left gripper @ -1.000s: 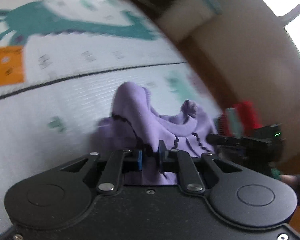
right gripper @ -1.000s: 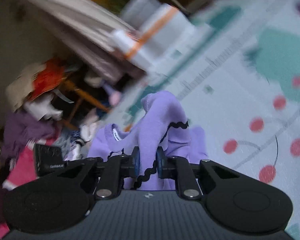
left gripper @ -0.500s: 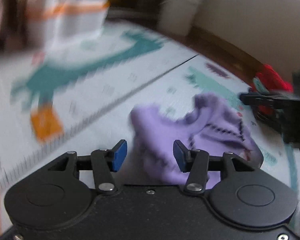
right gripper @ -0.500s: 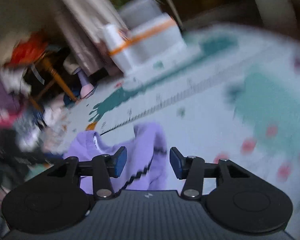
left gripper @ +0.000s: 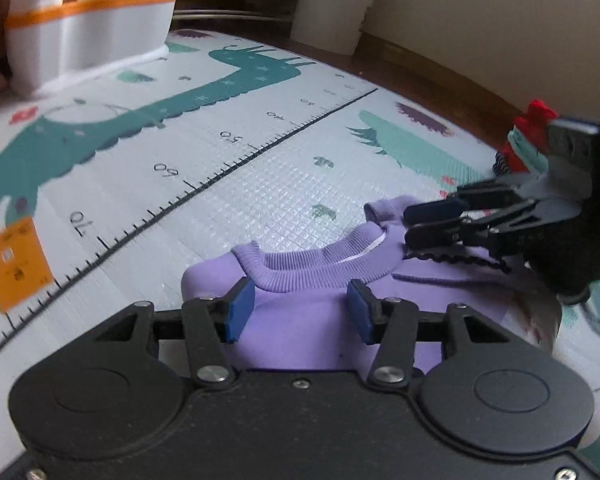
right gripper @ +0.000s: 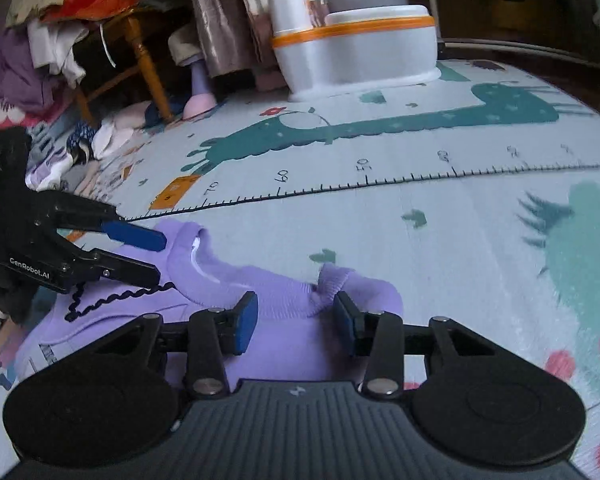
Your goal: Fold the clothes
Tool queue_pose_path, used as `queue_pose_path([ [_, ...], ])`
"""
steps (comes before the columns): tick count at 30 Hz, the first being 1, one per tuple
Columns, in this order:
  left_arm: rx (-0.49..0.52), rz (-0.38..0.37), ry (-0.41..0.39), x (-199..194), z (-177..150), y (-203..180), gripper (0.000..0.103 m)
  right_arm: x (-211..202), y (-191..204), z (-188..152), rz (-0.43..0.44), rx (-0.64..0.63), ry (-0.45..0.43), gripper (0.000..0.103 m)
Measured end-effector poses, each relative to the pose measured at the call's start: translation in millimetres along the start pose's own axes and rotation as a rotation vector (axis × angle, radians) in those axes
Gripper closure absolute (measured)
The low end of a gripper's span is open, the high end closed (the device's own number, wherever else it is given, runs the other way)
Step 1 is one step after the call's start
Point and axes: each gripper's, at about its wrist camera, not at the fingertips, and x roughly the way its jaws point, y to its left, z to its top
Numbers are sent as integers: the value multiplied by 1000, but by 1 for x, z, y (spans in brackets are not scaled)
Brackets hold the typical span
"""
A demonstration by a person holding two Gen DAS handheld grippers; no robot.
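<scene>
From the left wrist view, the purple sweater (left gripper: 300, 320) lies on the play mat (left gripper: 260, 184), right in front of the left tongs (left gripper: 296, 310). The ribbed neck band faces up and away. The left tongs are wide apart and hold nothing. Their blue pads sit just above the cloth on each side of the neck. The right tongs (left gripper: 406, 224) come in from the right, near the far end of the neck, next to a black wavy trim. They look partly apart and I see no cloth in them. The sweater is spread fairly flat here, but its lower part is hidden by the tongs, so I cannot tell if any fold is made. Behind sits a white box with an orange band (left gripper: 88, 28).

A second ago the left tongs were pinched on the sweater and it hung bunched up in the air. Now they have let go and it is down on the mat.

From the right wrist view, the same sweater (right gripper: 284, 328) lies under the right tongs (right gripper: 296, 322), which are wide apart and empty. One cuff (right gripper: 334, 280) is curled up near the right pad. The left tongs (right gripper: 158, 258) reach in from the left, parted, by the neck and the wavy trim. A pile of clothes (right gripper: 40, 60) waits in the back. The right tongs gripped the cloth too a second ago. Now both are off it.

The sweater looks laid out, and the folding looks yet to be finished.
</scene>
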Motion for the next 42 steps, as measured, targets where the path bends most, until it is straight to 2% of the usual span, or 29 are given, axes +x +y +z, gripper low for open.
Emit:
queue_pose_path([
  [2, -24, -10, -8, 1, -1, 2, 52, 3, -4, -4, 16, 46, -5, 60],
  [7, -83, -33, -27, 3, -4, 8, 52, 9, -6, 1, 20, 59, 23, 60],
  [11, -52, -30, 10, -5, 6, 6, 52, -13, -4, 8, 6, 99, -22, 60],
  [15, 50, -18, -25, -34, 9, -10, 52, -45, 8, 2, -49, 18, -79, 57],
  [22, 234, -20, -15, -62, -17, -56, 52, -92, 57, -21, -22, -166, -104, 52],
  [26, 329, -16, 18, -52, -34, -76, 52, -91, 85, -38, 5, -277, -74, 50],
  [29, 400, -12, 43, -45, -46, -91, 49, -77, 87, -47, 1, -280, -43, 49],
  [31, 375, -11, 54, -36, -51, -85, 47, -68, 78, -51, 11, -234, -24, 44],
  [38, 303, -37, 44, -31, -55, -73, 43, -60, 66, -60, 45, -161, -14, 43],
  [41, 295, -21, 75, -42, -45, -82, 43, -68, 77, -54, 25, -172, 1, 43],
  [42, 279, -22, 57, -51, -41, -83, 43, -75, 79, -54, 25, -174, -16, 45],
])
